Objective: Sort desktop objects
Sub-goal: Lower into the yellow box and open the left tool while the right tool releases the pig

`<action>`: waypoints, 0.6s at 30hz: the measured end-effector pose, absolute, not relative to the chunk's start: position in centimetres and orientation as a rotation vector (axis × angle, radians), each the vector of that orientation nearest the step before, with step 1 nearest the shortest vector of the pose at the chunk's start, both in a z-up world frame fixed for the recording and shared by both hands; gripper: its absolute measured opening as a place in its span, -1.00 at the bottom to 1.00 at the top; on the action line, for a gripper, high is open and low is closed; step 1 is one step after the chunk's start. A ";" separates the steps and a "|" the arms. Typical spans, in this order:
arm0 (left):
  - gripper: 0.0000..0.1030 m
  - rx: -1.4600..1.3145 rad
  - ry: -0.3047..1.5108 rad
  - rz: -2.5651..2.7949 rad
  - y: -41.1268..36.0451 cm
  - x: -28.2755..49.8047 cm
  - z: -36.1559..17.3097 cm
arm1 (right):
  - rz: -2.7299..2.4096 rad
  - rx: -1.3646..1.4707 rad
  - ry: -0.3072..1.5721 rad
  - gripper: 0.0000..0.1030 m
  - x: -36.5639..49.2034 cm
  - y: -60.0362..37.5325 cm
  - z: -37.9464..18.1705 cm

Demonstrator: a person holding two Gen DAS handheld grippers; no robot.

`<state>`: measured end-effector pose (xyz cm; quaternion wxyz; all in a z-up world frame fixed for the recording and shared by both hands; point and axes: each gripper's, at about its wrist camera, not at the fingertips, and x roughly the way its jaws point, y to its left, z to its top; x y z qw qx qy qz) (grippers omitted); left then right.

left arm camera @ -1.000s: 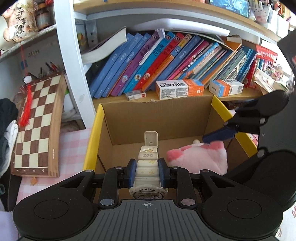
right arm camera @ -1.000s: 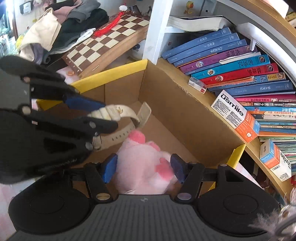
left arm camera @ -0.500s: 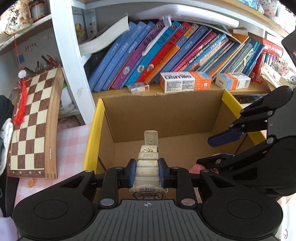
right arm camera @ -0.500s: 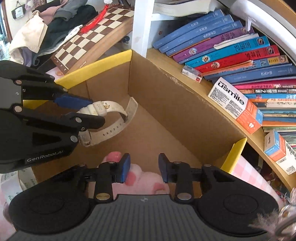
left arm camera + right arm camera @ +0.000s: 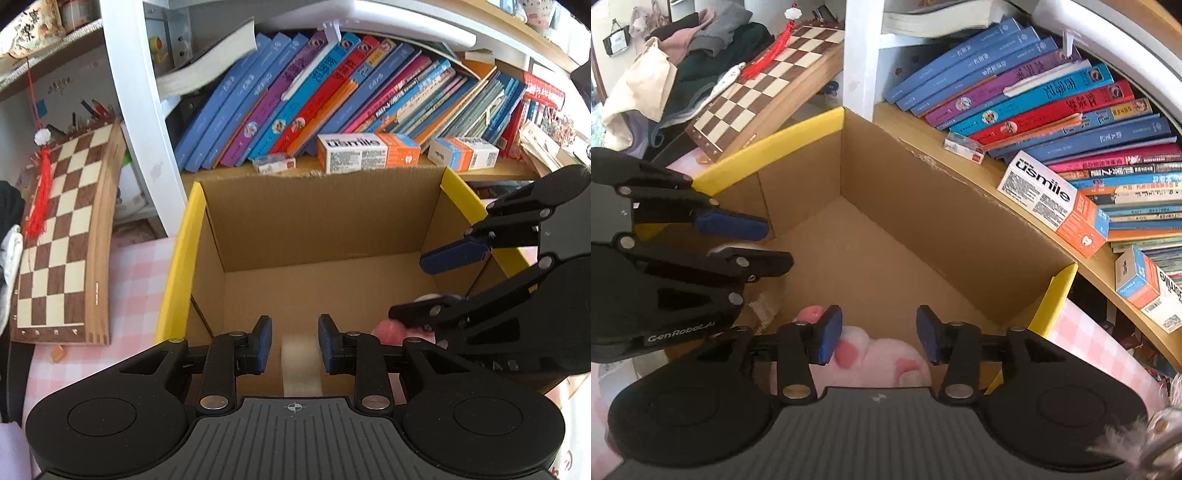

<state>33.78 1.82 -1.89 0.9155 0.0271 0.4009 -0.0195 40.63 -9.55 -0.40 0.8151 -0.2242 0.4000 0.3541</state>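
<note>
A chessboard (image 5: 61,236) leaned at the left on a pink checked tabletop (image 5: 129,280), a red tassel (image 5: 38,195) hanging over it. Behind, a shelf (image 5: 369,171) carried a row of slanted books (image 5: 332,96), with a white-and-orange usmile box (image 5: 367,152), a smaller box (image 5: 463,153) and a small pack (image 5: 274,163) lying in front of them. Clothes (image 5: 701,48) were piled beyond the chessboard.
</note>
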 end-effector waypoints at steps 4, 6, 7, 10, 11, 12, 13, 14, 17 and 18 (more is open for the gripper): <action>-0.46 0.052 0.803 -0.036 1.8 33.3 -1.0 | 0.769 -0.482 0.827 -0.09 39.8 -9.3 0.7; -0.46 0.047 0.789 -0.031 1.8 32.8 -0.5 | 0.770 -0.476 0.815 -0.09 39.4 -9.4 1.3; -0.46 0.046 0.780 -0.031 1.7 32.6 -0.1 | 0.771 -0.469 0.811 -0.09 39.2 -9.5 1.6; -0.45 0.040 0.755 -0.034 1.7 31.7 0.8 | 0.767 -0.452 0.795 -0.08 38.4 -9.8 2.6; -0.45 0.038 0.747 -0.035 1.7 31.4 1.1 | 0.766 -0.446 0.790 -0.08 38.1 -9.9 2.9; -0.45 0.036 0.739 -0.037 1.6 31.0 1.4 | 0.765 -0.438 0.783 -0.08 37.6 -10.0 3.3; -0.45 0.032 0.730 -0.041 1.6 30.6 1.7 | 0.765 -0.431 0.776 -0.08 37.2 -10.3 3.7; -0.44 0.030 0.722 -0.044 1.6 30.2 2.0 | 0.764 -0.424 0.769 -0.05 36.8 -10.5 4.0; -0.39 0.029 0.707 -0.050 1.5 28.9 2.5 | 0.750 -0.397 0.753 -0.03 35.4 -11.3 5.1; -0.39 0.029 0.705 -0.054 1.4 28.4 2.6 | 0.743 -0.387 0.747 -0.01 34.9 -11.7 5.3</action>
